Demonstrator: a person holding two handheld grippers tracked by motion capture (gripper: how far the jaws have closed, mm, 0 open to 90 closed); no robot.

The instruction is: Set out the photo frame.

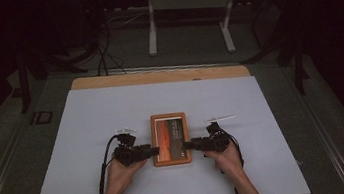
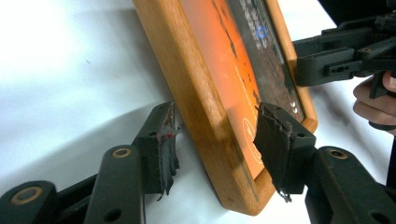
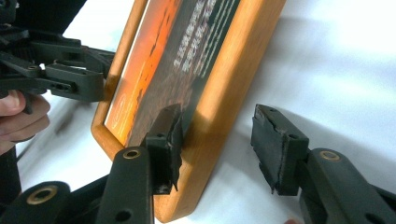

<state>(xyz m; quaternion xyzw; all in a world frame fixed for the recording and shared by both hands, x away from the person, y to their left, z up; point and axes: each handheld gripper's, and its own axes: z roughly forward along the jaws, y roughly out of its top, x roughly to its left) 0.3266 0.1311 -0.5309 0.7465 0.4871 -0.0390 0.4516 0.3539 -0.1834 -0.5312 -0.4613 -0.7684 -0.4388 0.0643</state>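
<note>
Your table (image 1: 86,113), covered by a pale sheet, carries a wooden-framed picture (image 1: 170,138) lying flat at its middle, face up, between your two hands. Your left gripper (image 1: 156,150) straddles the frame's left rail near its near corner, jaws apart and not pressing the wood. Your right gripper (image 1: 186,146) straddles the right rail the same way, gaps showing beside both pads.

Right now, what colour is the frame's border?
Warm orange-brown wood on the frame, clearest in the left gripper view.
</note>
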